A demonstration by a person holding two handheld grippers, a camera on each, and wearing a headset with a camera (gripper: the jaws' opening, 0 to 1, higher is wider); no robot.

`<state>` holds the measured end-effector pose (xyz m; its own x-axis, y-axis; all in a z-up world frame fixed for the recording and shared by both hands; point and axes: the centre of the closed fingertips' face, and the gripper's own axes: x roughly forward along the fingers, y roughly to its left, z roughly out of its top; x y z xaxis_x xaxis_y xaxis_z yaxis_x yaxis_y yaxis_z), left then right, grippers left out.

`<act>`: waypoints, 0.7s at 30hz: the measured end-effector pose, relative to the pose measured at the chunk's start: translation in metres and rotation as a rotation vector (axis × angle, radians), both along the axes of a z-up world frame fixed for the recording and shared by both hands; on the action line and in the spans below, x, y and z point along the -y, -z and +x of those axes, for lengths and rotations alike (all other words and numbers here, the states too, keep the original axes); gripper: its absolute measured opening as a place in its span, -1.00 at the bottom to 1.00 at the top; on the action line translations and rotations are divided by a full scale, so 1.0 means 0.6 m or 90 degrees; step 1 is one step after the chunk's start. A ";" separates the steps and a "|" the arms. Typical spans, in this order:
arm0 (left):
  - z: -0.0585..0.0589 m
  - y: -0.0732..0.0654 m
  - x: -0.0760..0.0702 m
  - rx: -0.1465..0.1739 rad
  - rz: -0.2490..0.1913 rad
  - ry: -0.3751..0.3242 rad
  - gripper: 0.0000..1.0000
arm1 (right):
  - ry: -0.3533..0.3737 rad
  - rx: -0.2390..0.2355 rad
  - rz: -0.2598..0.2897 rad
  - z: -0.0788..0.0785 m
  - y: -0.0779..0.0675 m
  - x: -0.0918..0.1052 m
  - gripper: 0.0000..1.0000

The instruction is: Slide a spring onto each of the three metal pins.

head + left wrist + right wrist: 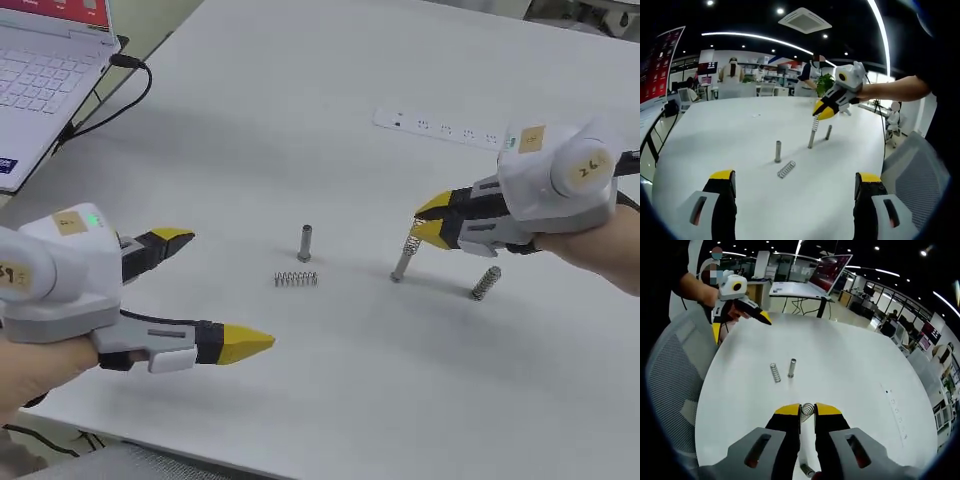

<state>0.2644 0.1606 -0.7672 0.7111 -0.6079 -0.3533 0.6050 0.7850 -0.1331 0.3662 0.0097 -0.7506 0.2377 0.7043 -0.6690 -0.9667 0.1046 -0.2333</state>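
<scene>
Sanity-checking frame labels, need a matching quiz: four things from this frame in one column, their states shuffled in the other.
Things
1. bare pin
2. loose spring
3. held spring
4. left gripper

States
A. open, holding nothing
B. pinched by the right gripper at the top of the tilted pin
C. stands upright on the table, no spring on it
D. lies flat on the table, just in front of the bare pin

Pairs: 1-C; 2-D; 3-B; 4-A
</scene>
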 end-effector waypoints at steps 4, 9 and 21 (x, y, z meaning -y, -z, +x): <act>-0.001 0.001 0.000 -0.001 0.000 -0.001 0.92 | 0.001 0.000 -0.001 0.000 0.003 0.000 -0.85; -0.005 0.002 0.000 -0.003 0.000 -0.001 0.92 | 0.002 -0.003 -0.003 0.000 0.009 0.001 -0.85; -0.005 0.000 0.001 -0.003 -0.002 -0.002 0.91 | 0.008 -0.016 -0.015 -0.002 0.037 0.002 -0.85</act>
